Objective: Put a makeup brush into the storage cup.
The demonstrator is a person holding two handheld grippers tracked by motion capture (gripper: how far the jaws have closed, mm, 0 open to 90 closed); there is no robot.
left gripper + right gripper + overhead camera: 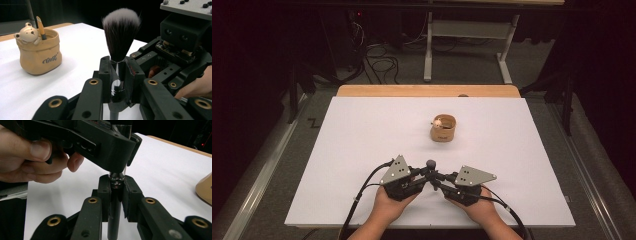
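both hands sit close together at the near edge of the white desk (362, 130), and between them stands a makeup brush (121, 37), upright, its dark bristle head with pale tips pointing up. from above, the brush (431, 163) shows as a small dark knob right where the two grippers meet.

the left gripper (117, 75) has its fingers (105, 75) clenched on the shiny metal ferrule just under the bristles; the pads press it from both sides, and the bristle head rises clear above them. the dark handle runs down out of sight below.

the right gripper (116, 195) grasps the same brush lower down. its fingers (103, 192) close on the handle (115, 215) right where the chrome collar (116, 178) ends, with the left gripper's black body directly above, almost touching. a thumb and fingertips of the left hand (32, 162) wrap that body.

in the high view the left gripper (424, 172) and the right gripper (437, 181) angle inward toward each other, grey plates on top, cables trailing back off the desk.

well beyond them, near the middle of the desk, stands a tan sack-shaped pot (443, 128) with a little bear (27, 33) on its rim and a stick-like tool (40, 27) leaning inside.
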